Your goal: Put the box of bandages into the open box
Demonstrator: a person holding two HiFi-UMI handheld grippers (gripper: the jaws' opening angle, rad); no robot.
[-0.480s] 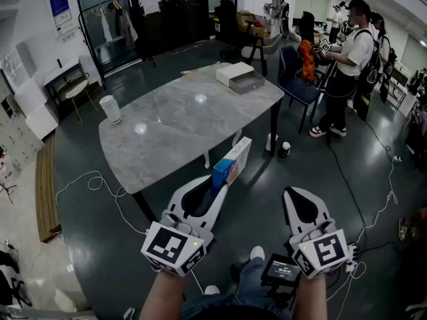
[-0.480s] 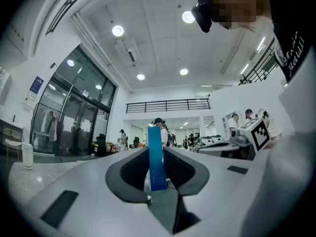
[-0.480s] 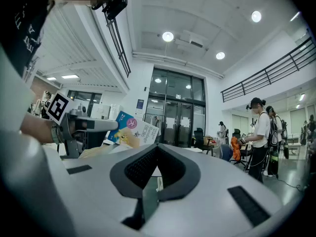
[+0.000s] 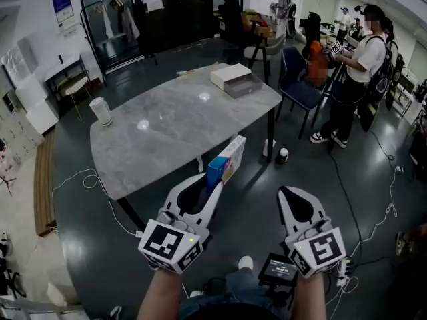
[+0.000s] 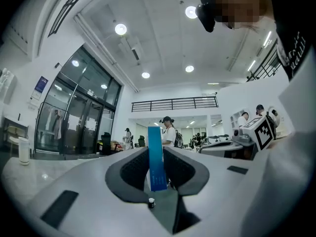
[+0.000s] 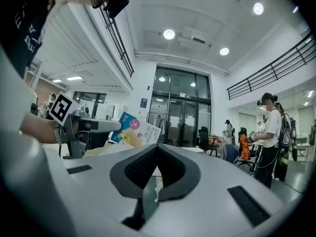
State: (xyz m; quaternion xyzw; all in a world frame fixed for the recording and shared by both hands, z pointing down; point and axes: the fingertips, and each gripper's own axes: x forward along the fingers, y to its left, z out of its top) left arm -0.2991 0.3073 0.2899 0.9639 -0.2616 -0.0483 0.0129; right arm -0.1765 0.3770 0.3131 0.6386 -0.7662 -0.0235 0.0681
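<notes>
Left tongs (image 4: 215, 185) are clamped on the box of bandages (image 4: 227, 160), held in the air just off the desk's (image 4: 167, 132) near edge; right tongs (image 4: 287, 195) are together, empty; the open box (image 4: 233, 80) sits at the desk's far right corner.

the open box (image 4: 230, 77) is too far to see into — print on the bandage box (image 5: 156, 157) unreadable.
</notes>
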